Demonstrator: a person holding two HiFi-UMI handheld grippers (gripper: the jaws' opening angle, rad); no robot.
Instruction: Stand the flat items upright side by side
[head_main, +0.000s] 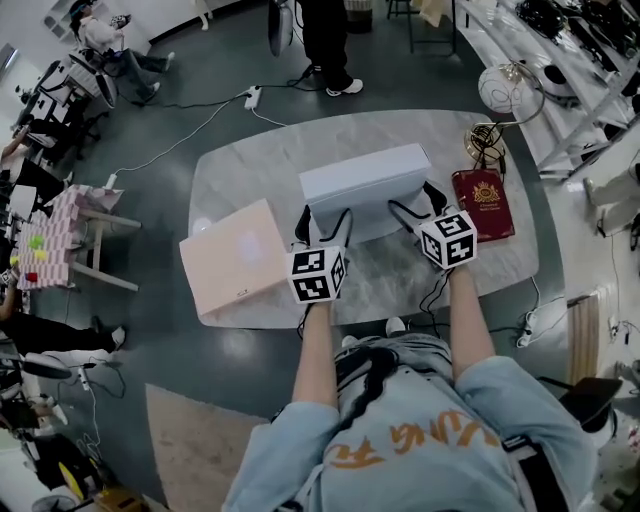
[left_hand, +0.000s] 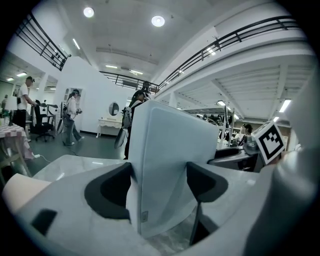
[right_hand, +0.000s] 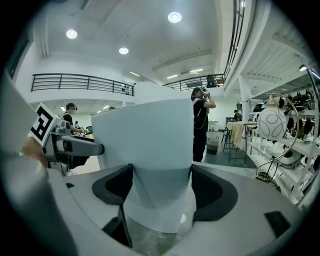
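Pink box (head_main: 237, 262) lies flat at the left of the table (head_main: 250, 160), not stood up yet. Left gripper (head_main: 322, 222) is clamped wide on the near-left end of the pale blue box (head_main: 365, 185), which sits mid-table and looks nearly upright on its long edge. Right gripper (head_main: 418, 205) grips the other end the same way. With 2 grips, I'd lower both ends evenly, settle it square, then release. Red book (head_main: 484, 203) lies flat far right.
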